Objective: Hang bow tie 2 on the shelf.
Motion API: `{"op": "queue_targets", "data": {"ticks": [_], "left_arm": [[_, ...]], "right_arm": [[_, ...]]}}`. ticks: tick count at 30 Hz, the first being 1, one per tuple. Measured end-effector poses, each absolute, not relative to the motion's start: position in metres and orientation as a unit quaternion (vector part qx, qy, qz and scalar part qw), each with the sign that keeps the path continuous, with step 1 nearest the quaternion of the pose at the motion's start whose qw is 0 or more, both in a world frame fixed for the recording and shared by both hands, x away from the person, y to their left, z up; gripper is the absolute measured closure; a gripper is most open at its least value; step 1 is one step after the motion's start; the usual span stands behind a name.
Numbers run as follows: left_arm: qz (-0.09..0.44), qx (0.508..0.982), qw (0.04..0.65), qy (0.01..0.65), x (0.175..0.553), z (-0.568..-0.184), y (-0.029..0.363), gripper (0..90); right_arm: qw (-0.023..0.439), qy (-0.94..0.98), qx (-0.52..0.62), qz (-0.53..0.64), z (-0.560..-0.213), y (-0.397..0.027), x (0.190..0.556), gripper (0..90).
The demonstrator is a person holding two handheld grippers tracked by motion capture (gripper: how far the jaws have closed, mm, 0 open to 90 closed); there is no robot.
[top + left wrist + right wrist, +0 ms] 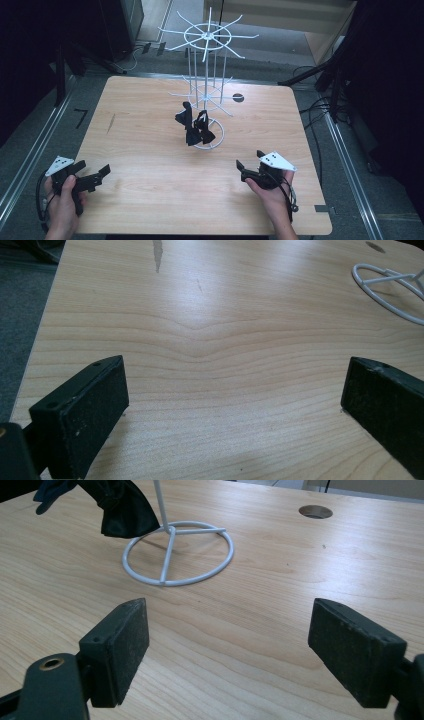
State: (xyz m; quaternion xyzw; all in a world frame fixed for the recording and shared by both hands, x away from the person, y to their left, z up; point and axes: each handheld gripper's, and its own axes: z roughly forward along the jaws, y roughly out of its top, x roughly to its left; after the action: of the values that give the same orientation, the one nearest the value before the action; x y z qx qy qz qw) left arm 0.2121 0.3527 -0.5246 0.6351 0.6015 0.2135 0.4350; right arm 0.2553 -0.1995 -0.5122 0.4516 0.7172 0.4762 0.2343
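Observation:
A white wire display stand (pixel 206 75) rises from the middle of the wooden table (pixel 150 150), with spoked rings at two heights and a ring base (pixel 178 553). Black bow ties (pixel 194 125) hang low on it, and one (pixel 120 507) shows at the top left of the right gripper view. My left gripper (pixel 92 176) rests near the table's front left corner, open with nothing between its pads (pixel 95 410). My right gripper (pixel 248 165) sits at the front right, open and empty, facing the stand's base. The white base ring (pixel 390 287) shows at the far right of the left gripper view.
A round cable hole (pixel 238 97) lies in the table behind the stand. Dark stands and cables (pixel 320 115) surround the table on the floor. Bare wood stretches between the grippers and the stand.

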Motion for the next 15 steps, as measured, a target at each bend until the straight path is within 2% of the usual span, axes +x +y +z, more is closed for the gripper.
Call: {"op": "queue_targets", "data": {"ticks": [15], "left_arm": [[0.214, 0.635, 0.435, 0.602, 0.212, -0.525, 0.353, 0.0]], "right_arm": [[0.242, 0.712, 0.467, 0.465, -0.518, -0.222, 0.254, 17.0]]}}
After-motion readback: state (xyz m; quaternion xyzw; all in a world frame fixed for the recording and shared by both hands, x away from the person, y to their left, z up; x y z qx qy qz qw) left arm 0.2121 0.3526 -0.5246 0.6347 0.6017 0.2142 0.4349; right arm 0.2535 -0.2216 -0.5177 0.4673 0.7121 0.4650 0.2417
